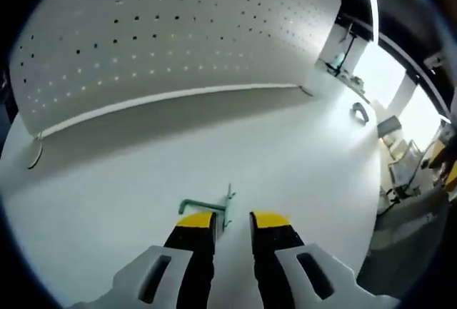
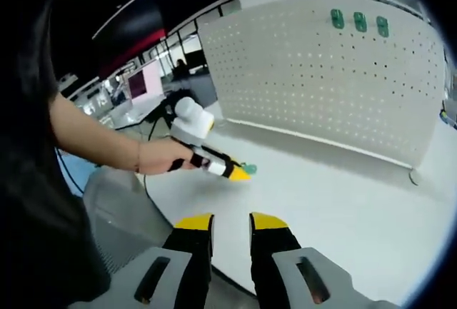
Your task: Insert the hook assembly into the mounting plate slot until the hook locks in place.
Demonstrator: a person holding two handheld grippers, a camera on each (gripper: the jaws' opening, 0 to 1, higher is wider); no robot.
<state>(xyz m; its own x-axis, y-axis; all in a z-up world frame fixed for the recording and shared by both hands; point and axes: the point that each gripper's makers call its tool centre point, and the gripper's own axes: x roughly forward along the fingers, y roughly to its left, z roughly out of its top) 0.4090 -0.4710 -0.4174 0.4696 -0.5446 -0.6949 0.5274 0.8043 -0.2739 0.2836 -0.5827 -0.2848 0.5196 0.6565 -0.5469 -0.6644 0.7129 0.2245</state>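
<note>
A small green hook assembly [image 1: 209, 207] lies flat on the white table [image 1: 300, 173], just ahead of my left gripper [image 1: 233, 221]. Its jaws stand open, and the hook's upright end is close to the gap, not clamped. Behind it stands the white pegboard mounting plate [image 1: 178, 31]. In the right gripper view a person's hand holds the left gripper [image 2: 238, 173] low over the table, with the green hook [image 2: 250, 169] at its tips. My right gripper [image 2: 233, 221] hangs open and empty near the table's front edge, well short of the pegboard [image 2: 321, 80].
Three green pieces [image 2: 359, 21] sit in the pegboard's top row. A grey hook [image 1: 359, 113] lies on the table at the right, and a thin curved piece [image 1: 34, 153] by the board's left corner. A person's arm [image 2: 93, 138] reaches in from the left. Desks and screens stand beyond.
</note>
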